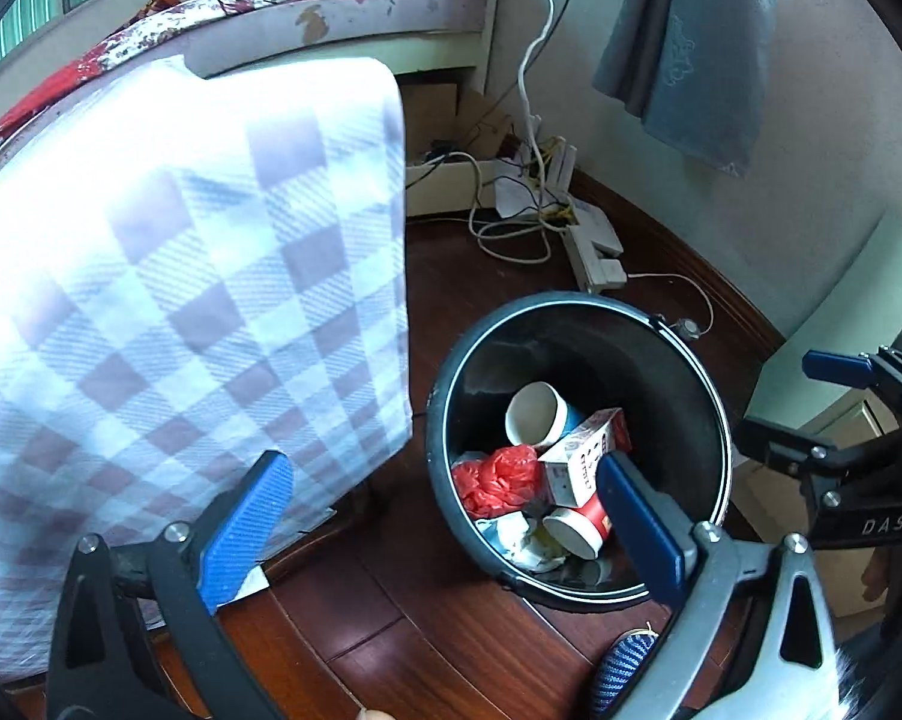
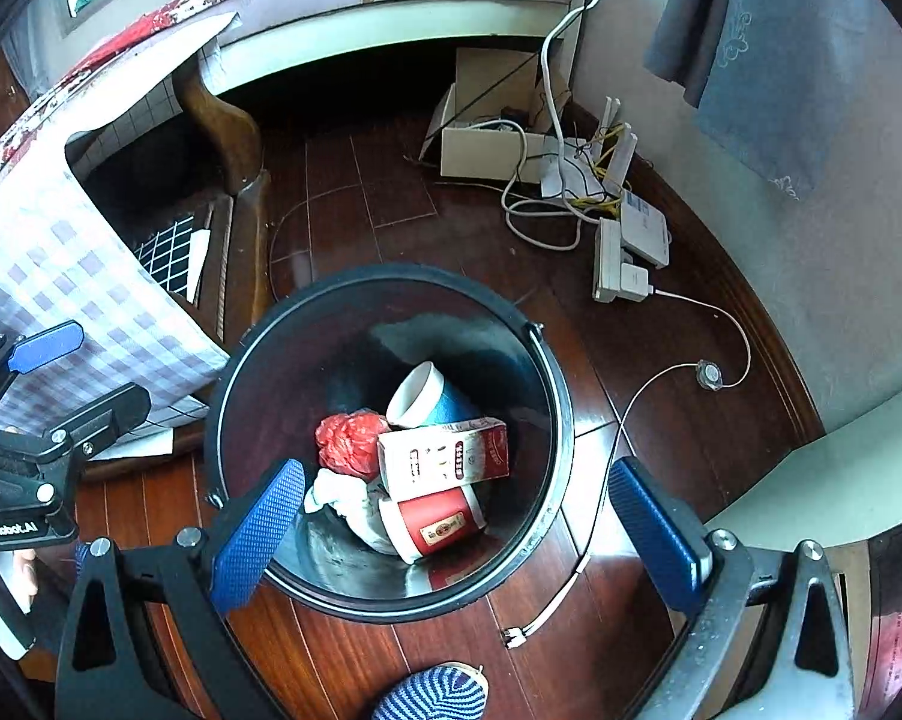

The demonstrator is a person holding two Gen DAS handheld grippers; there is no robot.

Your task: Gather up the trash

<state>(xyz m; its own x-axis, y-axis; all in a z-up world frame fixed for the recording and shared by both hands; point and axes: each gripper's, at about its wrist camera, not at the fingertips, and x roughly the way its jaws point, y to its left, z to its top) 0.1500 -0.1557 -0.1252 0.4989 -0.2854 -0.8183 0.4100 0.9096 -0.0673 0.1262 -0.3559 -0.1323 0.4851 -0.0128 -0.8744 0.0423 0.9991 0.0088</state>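
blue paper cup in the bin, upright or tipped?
Tipped. The blue cup lies on its side in the bin, its white open mouth facing sideways, resting against the carton.

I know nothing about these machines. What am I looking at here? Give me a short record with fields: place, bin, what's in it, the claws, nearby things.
place: dark wooden floor beside a bed
bin: round black bucket, upright
contents: blue paper cup, red paper cup, small carton, red plastic bag, crumpled white paper
left claw: open, holding nothing
right claw: open, holding nothing, above the bucket
nearby: checked cloth hanging left of the bucket; power strip and cables by the wall
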